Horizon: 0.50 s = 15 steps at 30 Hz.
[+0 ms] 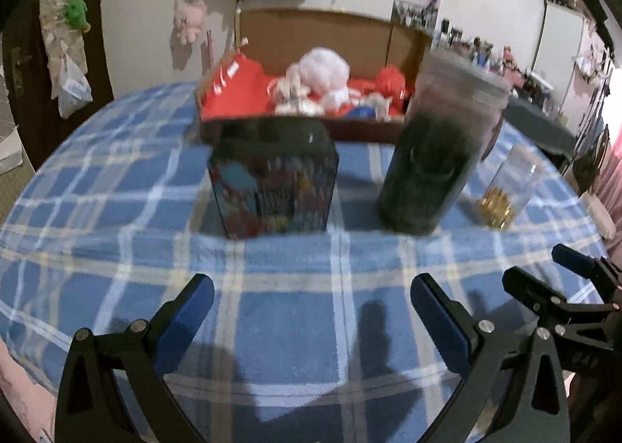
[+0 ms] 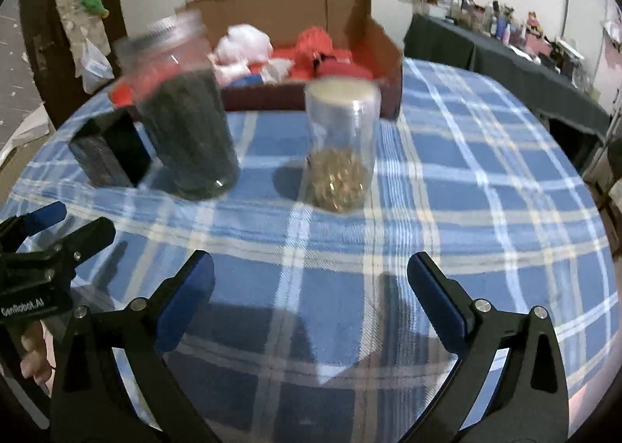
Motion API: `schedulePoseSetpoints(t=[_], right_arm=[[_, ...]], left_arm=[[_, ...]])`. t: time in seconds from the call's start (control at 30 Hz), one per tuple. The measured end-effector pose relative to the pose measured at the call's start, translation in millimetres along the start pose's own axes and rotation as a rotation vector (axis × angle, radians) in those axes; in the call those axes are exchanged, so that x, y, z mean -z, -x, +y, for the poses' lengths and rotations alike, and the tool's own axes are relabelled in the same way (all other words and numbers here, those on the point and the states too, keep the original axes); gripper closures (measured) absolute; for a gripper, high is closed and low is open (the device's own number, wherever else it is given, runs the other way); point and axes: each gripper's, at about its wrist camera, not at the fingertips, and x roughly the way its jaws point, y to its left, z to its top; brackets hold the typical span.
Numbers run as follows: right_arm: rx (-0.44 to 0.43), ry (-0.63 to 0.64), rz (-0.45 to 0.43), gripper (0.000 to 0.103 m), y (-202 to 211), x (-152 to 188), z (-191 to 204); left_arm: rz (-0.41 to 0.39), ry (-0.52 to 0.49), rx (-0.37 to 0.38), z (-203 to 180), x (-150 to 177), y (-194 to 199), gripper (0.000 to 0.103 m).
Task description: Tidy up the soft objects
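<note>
Empty wide jaws over tablecloth (image 1: 116, 178), soft toys (image 1: 322, 81) far ahead

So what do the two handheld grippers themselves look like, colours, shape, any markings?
Both match: the left gripper and right gripper have matte black, angular, hinged finger arms with round silver pivot pins and triangular cut-outs, ending in blue pads. The right wrist view shows white lettering on the left one's black body, roughly "GenRobot.AI". No cables or sleeves are visible.

A blue cloth with white and cream plaid lines (image 1: 116, 209) covers the table. The brown cardboard box (image 2: 311, 3) holds red and white soft items (image 1: 326, 69), while black gripper fingers carry blue pads (image 2: 182, 307).
</note>
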Motion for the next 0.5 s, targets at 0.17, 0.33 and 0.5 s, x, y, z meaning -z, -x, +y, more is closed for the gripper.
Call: schedulePoseSetpoints(t=[0.17,0.33,0.5], right_arm=[[0.021,-0.012,0.025,0.001,-12.4,3.2,-1.9],[0.045,-0.01,0.01,0.001,-15.5,4.4,-2.3],[0.046,-0.016,0.004,0.001,-16.9,3.0,-5.2]], left_arm=[[0.021,-0.029,-0.038,-0.9,7.3,-14.0,0.0],[0.003,-0.041,-0.062,-4.3,7.3,-16.3,0.0],[0.003,-0.032,-0.068,-3.0,5.9,-18.3,0.0]])
